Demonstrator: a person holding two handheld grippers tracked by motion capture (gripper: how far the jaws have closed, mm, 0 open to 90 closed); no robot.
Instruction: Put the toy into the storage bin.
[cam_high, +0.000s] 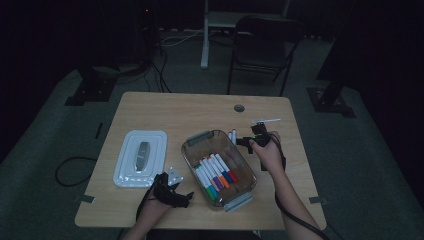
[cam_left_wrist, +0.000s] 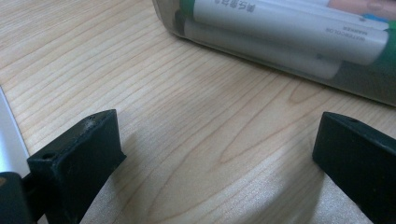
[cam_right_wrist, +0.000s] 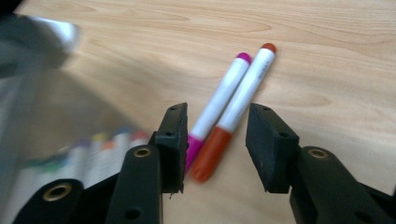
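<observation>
A clear plastic box (cam_high: 200, 138) sits mid-table, holding several white markers (cam_high: 216, 172) with coloured caps. Two loose markers (cam_high: 232, 136) lie on the wood just right of the box. In the right gripper view they are a magenta-capped marker (cam_right_wrist: 219, 100) and an orange-capped marker (cam_right_wrist: 245, 91), side by side. My right gripper (cam_right_wrist: 218, 113) hangs over their capped ends, jaws partly open on either side and not touching them; in the high view my right gripper (cam_high: 246, 141) points left. My left gripper (cam_left_wrist: 219, 154) rests open on bare wood beside the box (cam_left_wrist: 364, 79), nothing between its fingers.
A white lid (cam_high: 141, 157) lies flat left of the box, and its edge (cam_left_wrist: 7, 135) is beside my left gripper (cam_high: 184, 198). A cable hole (cam_high: 239, 108) is near the table's far edge. A dark chair (cam_high: 262, 45) stands beyond the table.
</observation>
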